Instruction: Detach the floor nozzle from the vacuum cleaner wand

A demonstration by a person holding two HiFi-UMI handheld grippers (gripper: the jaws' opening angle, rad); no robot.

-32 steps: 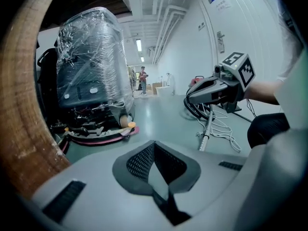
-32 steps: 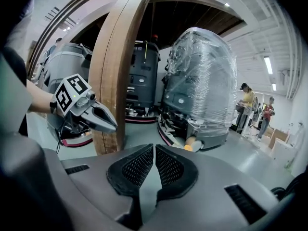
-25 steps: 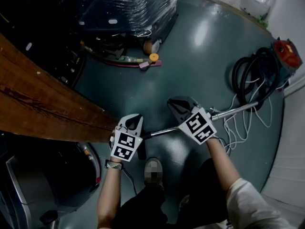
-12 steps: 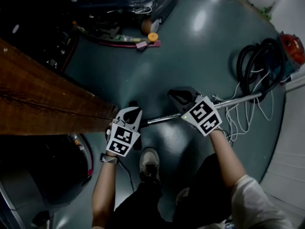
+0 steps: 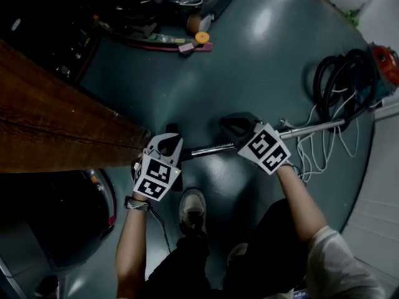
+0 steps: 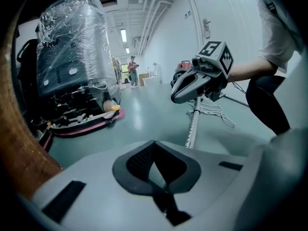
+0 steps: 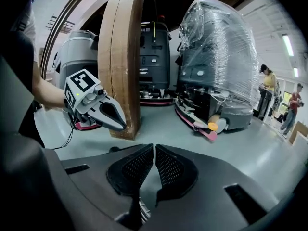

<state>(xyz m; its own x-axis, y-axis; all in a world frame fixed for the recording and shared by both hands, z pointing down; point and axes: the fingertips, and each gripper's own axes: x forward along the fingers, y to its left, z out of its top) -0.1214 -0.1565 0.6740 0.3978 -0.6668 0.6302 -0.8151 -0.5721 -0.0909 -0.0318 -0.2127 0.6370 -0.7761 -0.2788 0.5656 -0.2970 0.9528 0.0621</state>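
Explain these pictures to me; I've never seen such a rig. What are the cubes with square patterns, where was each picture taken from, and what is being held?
No robot here: a person holds a gripper in each hand, and the patterned cubes are parts of those. One picture looks down from the person's head, showing the left gripper and right gripper. The other two come from cameras riding on each gripper. A metal wand runs between them towards a black hose and red vacuum on the floor. Both grippers sit at the wand, jaws together; whether they pinch it isn't clear.
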